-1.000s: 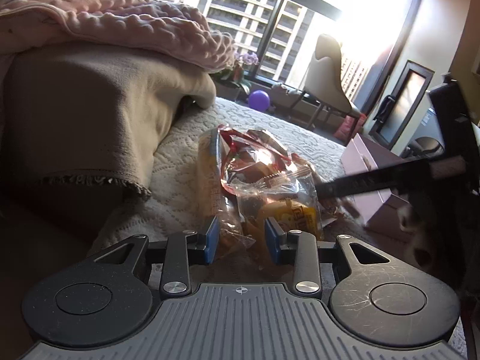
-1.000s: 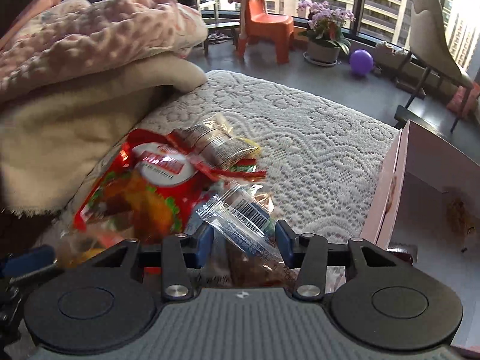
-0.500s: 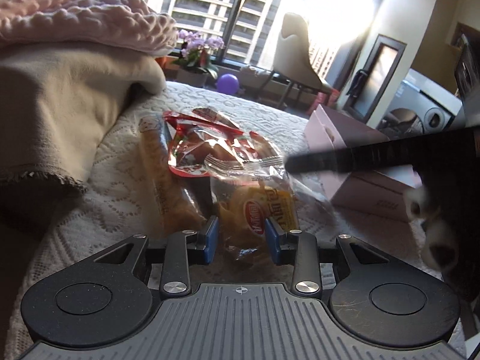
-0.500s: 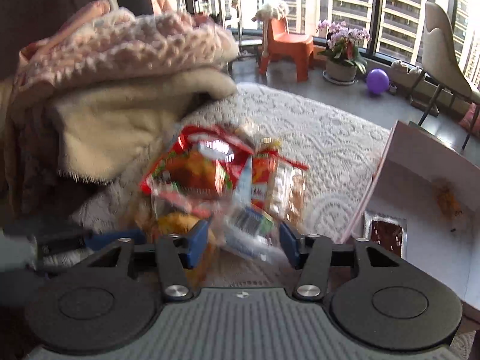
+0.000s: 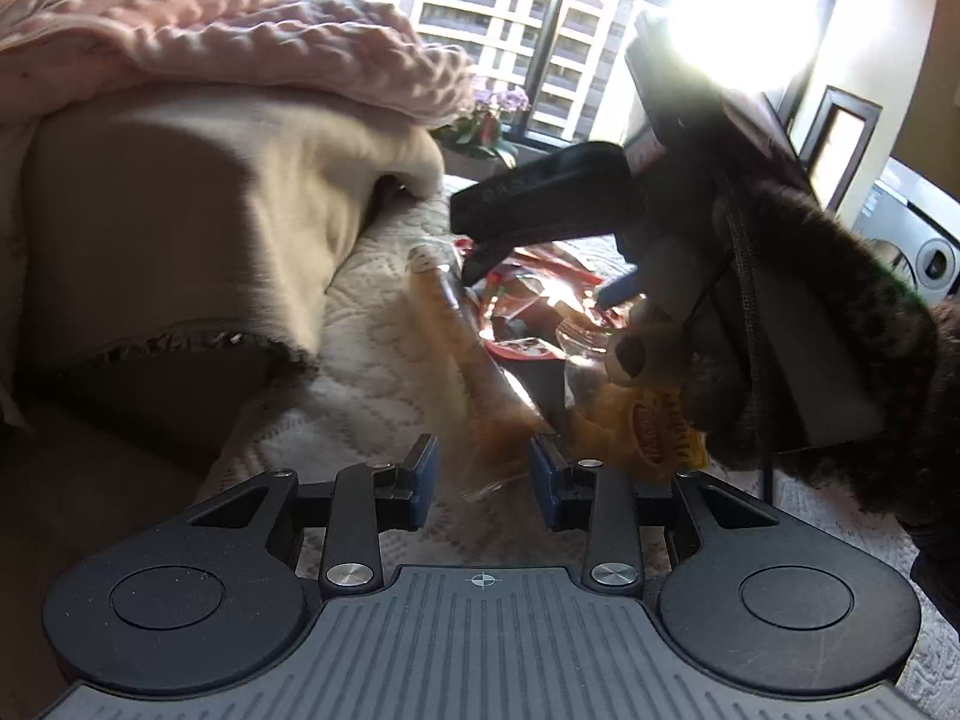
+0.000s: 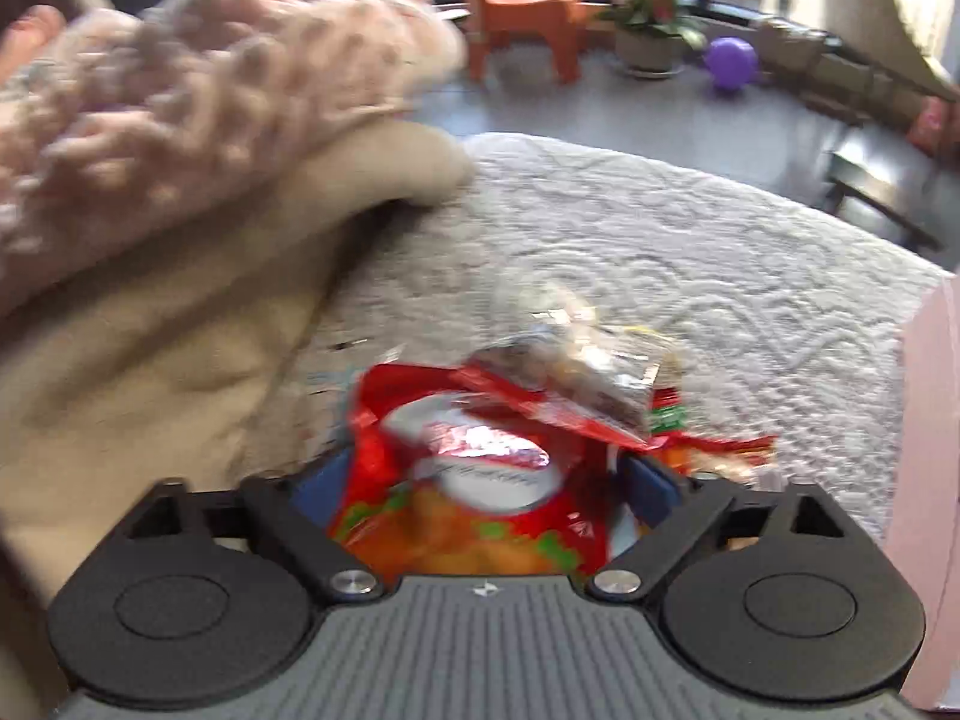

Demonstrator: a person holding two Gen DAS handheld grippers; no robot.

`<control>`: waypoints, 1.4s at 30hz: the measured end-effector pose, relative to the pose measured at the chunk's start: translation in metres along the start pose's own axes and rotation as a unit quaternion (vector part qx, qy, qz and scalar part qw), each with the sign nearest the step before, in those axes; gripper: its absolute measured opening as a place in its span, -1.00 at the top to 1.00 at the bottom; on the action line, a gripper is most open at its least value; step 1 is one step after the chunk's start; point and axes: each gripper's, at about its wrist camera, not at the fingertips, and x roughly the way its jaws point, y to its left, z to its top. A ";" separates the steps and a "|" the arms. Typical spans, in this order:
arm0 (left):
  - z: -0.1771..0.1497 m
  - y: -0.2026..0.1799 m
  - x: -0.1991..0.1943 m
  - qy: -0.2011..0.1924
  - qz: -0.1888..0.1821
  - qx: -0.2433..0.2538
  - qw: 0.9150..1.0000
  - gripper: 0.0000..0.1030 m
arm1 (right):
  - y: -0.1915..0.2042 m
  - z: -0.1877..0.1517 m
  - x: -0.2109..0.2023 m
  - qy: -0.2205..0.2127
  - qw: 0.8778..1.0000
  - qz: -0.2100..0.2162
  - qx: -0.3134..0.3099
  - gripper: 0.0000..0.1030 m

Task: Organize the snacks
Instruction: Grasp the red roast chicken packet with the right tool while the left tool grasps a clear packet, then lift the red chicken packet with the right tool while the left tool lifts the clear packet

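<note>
Hovering my right gripper [image 6: 486,480] over the red snack bag [image 6: 474,480], jaws just swung wide to straddle it, not pinching yet. Left gripper [image 5: 483,474] sits half-open around the clear long pack [image 5: 474,384], so the pile stays put; can't tell if it's actually squeezing.

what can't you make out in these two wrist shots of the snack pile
- Left wrist view: the right gripper and a furry sleeve cover most of the snack pile, and glare whitens the window.
- Left wrist view: whether the left gripper presses the clear-wrapped snack between its pads.
- Right wrist view: motion blur makes the red bag label unreadable.
- Right wrist view: the pink box is cut off by the right edge.
</note>
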 end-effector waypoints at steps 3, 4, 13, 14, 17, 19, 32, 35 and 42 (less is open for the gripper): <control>-0.002 0.005 0.000 0.002 -0.006 -0.008 1.000 0.28 | -0.010 -0.002 0.005 0.000 1.000 0.010 0.020 -0.99; -0.003 0.006 0.001 0.004 -0.008 -0.009 1.000 0.28 | -0.011 -0.002 0.003 -0.001 1.000 0.012 0.017 -0.96; -0.005 -0.001 0.005 0.010 -0.029 -0.005 1.000 0.28 | -0.031 -0.021 -0.051 -0.014 0.999 0.044 -0.020 -0.25; -0.005 -0.002 0.006 0.010 -0.030 -0.004 0.999 0.28 | -0.035 -0.024 -0.061 -0.024 0.998 0.047 -0.025 -0.21; -0.004 -0.009 0.007 0.012 -0.035 0.000 0.999 0.28 | -0.047 -0.032 -0.094 -0.058 0.997 0.045 -0.030 -0.16; -0.003 -0.015 0.008 0.013 -0.039 0.007 0.999 0.29 | -0.061 -0.032 -0.118 -0.084 0.995 0.050 -0.017 -0.15; 0.002 -0.040 0.005 0.001 -0.044 0.030 0.999 0.28 | -0.139 -0.114 -0.191 -0.098 0.994 0.020 0.030 -0.17; 0.004 -0.052 0.003 -0.004 -0.048 0.041 0.998 0.26 | -0.152 -0.158 -0.187 -0.078 0.996 -0.012 0.031 -0.31; 0.003 -0.092 0.000 0.000 -0.072 0.095 0.993 0.26 | -0.182 -0.218 -0.165 -0.063 0.994 -0.077 0.048 -0.51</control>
